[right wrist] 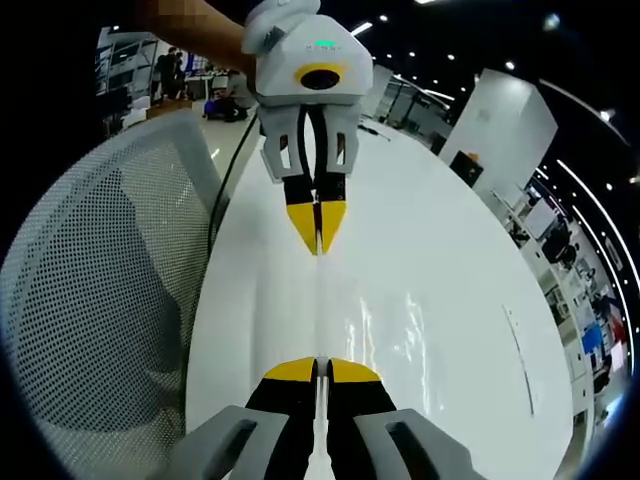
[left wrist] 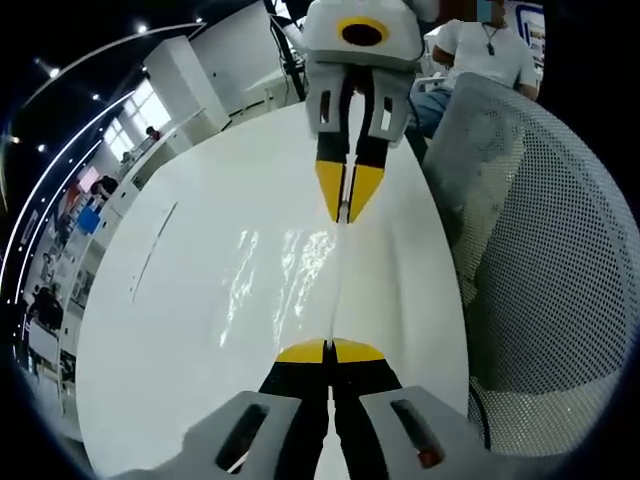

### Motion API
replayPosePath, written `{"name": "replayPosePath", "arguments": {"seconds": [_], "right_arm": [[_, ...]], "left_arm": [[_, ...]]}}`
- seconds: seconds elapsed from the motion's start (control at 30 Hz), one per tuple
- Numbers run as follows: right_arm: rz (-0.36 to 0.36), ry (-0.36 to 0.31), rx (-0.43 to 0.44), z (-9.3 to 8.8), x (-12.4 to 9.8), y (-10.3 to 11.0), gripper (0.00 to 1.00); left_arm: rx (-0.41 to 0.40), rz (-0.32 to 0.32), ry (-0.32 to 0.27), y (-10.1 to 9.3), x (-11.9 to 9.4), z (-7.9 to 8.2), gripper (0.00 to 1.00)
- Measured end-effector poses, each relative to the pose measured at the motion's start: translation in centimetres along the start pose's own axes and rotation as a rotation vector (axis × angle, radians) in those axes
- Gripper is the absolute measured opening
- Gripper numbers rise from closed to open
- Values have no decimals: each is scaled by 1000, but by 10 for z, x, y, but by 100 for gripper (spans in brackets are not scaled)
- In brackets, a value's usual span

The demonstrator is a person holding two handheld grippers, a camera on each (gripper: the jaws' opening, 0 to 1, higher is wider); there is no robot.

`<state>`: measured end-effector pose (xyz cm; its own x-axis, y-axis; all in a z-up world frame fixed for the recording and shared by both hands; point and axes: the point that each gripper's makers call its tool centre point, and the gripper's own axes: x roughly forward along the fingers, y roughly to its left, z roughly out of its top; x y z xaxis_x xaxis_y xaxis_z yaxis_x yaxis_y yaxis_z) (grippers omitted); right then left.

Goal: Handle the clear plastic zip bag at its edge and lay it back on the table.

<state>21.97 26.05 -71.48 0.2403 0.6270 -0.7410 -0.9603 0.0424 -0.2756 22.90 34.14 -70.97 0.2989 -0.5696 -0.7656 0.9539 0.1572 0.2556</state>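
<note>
Both claws are reading as clamped on the clear plastic zip bag (left wrist: 300, 290): I am seeing the left gripper (left wrist: 329, 352) with its yellow tips pressed together on the near edge, and the right gripper (left wrist: 346, 205) facing it from across the table, pinching the far edge. In the right gripper view the roles are swapping, with the right gripper (right wrist: 320, 368) closing its jaws on the bag's edge (right wrist: 318, 300) at the bottom and the left gripper (right wrist: 317, 238) pointing down toward it from above. I am reading the bag as stretched taut between the two, hanging just over the white table (left wrist: 150, 330); whether it is touching the surface I cannot tell. Its film is showing glossy, wrinkled glints. The tabletop is smooth, rounded and glossy. A grey mesh chair back (left wrist: 540, 250) is standing beside the table, perforated and curved.
</note>
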Motion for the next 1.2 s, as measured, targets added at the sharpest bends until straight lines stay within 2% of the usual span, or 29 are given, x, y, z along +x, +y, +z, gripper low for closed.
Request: {"name": "replayPosePath", "arguments": {"seconds": [1.2], "right_arm": [[-17, 19, 31, -17, -9, 2, 0]], "left_arm": [[-28, 12, 14, 1, -7, -12, 0]]}}
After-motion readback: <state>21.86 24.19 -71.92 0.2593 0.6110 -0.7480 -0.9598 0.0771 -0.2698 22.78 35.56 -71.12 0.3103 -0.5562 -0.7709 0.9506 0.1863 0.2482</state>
